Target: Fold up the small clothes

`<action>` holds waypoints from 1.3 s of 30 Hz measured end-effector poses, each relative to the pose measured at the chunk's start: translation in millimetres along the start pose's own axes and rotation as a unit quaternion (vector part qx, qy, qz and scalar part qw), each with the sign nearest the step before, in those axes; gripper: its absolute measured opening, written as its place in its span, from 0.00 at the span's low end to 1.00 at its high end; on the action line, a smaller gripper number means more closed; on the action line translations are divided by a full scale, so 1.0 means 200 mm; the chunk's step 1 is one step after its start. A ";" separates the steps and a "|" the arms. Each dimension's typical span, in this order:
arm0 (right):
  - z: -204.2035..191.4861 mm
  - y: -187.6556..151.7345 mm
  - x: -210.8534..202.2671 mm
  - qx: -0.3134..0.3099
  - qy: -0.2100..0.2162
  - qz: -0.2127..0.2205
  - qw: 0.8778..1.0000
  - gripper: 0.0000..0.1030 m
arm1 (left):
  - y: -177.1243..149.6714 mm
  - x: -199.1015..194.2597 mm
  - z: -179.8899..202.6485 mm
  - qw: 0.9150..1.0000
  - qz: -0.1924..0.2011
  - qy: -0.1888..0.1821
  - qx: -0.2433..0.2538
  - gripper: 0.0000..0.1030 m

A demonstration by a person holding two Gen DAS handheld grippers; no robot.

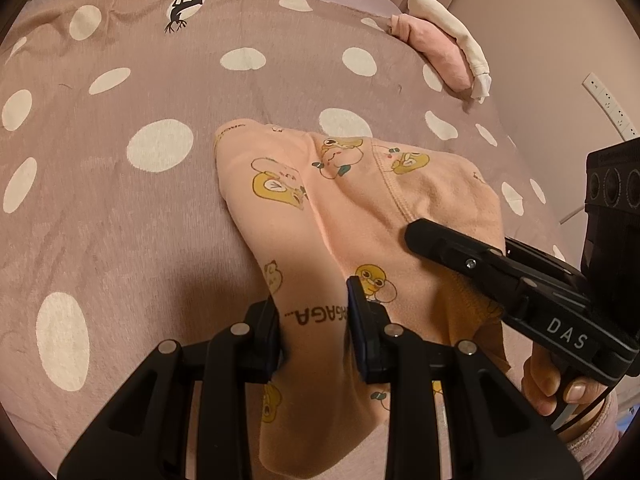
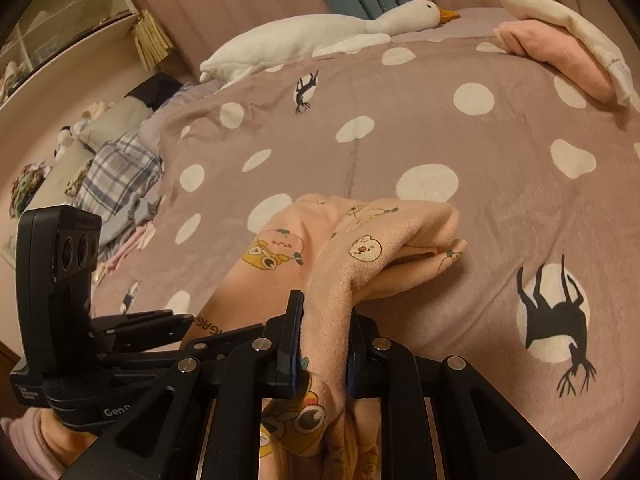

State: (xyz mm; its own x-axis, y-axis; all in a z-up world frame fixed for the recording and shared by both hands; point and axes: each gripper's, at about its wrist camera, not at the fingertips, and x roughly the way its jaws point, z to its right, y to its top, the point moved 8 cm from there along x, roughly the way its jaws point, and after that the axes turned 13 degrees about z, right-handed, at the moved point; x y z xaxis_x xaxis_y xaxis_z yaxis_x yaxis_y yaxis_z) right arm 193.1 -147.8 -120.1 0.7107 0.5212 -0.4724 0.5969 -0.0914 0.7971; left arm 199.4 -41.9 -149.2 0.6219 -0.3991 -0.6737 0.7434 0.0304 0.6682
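Note:
A small peach garment [image 1: 360, 200] printed with cartoon animals lies partly on the dotted duvet [image 1: 120, 208], and its near part rises toward both grippers. My left gripper [image 1: 314, 312] is shut on a fold of that cloth, which passes between its black fingers. The right gripper [image 1: 424, 236] reaches in from the right, held by a hand [image 1: 560, 392], its tip on the garment's right side. In the right wrist view my right gripper [image 2: 326, 320] is shut on a bunched edge of the garment [image 2: 360, 248]. The left gripper [image 2: 176, 322] sits close on its left.
A stack of folded pink and white clothes [image 2: 560, 52] lies at the duvet's far right edge. A white plush goose [image 2: 320, 32] rests along the far side. Pillows and a plaid cloth [image 2: 116, 176] are at the left. A wall socket strip [image 1: 608, 104] is beyond the bed's right side.

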 end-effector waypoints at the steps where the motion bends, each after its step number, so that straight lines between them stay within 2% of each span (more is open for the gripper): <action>1: 0.01 0.00 0.00 0.001 -0.001 -0.001 1.000 0.18 | 0.00 0.00 0.00 1.000 0.000 0.001 0.000 0.28; 39: 0.19 -0.09 0.02 0.060 -0.037 -0.034 0.997 0.18 | -0.04 0.05 -0.05 1.000 -0.015 0.007 -0.010 0.31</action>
State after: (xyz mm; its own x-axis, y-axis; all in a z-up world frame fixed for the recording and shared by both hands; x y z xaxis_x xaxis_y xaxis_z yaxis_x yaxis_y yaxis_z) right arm 199.4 -177.7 -150.2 0.6899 0.4659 -0.5540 0.6818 -0.1612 0.7136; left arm 201.6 -36.3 -165.2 0.6026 -0.3865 -0.6982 0.7665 0.0366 0.6412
